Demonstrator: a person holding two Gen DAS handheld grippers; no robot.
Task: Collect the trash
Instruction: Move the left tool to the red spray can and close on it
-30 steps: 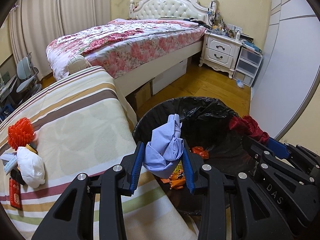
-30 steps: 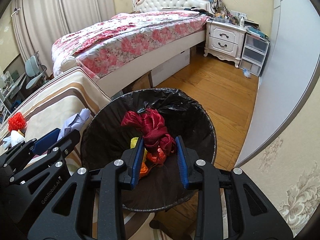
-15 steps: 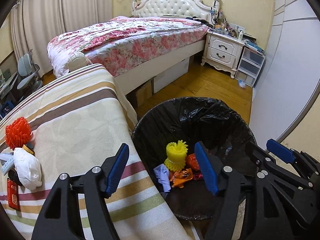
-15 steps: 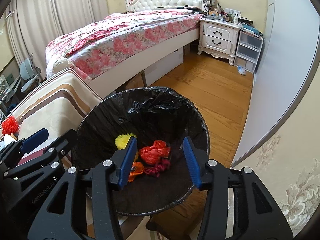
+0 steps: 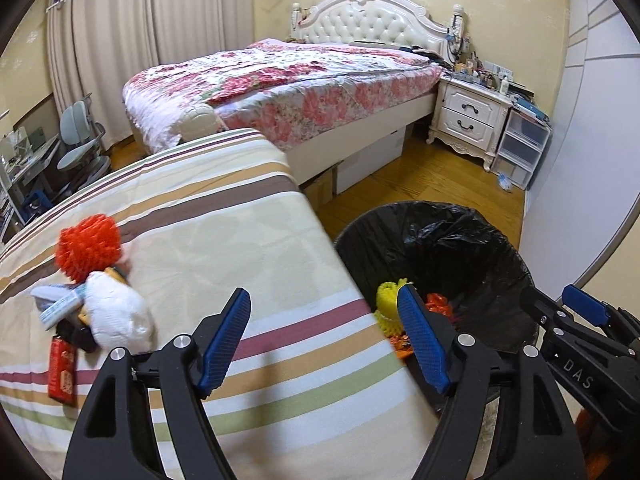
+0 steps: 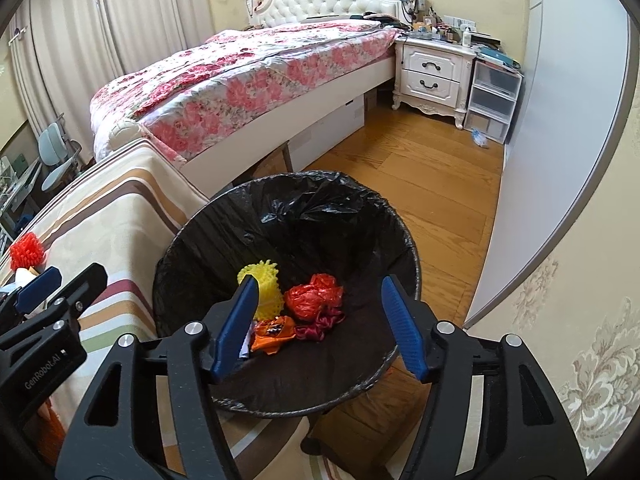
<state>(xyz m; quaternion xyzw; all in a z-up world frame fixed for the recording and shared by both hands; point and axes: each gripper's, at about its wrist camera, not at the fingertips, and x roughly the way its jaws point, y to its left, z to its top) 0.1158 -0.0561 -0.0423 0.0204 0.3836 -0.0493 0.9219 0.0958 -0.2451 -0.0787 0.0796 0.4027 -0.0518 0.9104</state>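
A bin with a black liner (image 6: 288, 200) stands beside a table under a striped cloth (image 5: 224, 240). In the bin lie a yellow foam net (image 6: 264, 284), a red plastic bag (image 6: 316, 296), an orange wrapper (image 6: 276, 330) and a dark red cloth (image 6: 326, 322). My right gripper (image 6: 320, 284) hangs over the bin, jaws opening, nothing between them. My left gripper (image 5: 322, 300) is over the cloth's edge by the bin (image 5: 440, 216), jaws opening and empty. On the cloth to its left lie a red foam net (image 5: 88, 246), a white crumpled wad (image 5: 116, 316), a red packet (image 5: 62, 372) and a blue-white wrapper (image 5: 60, 306).
A bed with a floral quilt (image 5: 300, 76) fills the back of the room. A white nightstand (image 5: 468, 116) and clear plastic drawers (image 5: 520, 148) stand at its right. Wooden floor (image 6: 420, 184) runs between the bin and a pale sliding door (image 6: 560, 140). Grey chairs (image 5: 80, 144) stand far left.
The left gripper let go of a blue cloth into the bin, opened wide and moved left over the striped cloth. The right gripper let the dark red cloth fall into the bin and widened.
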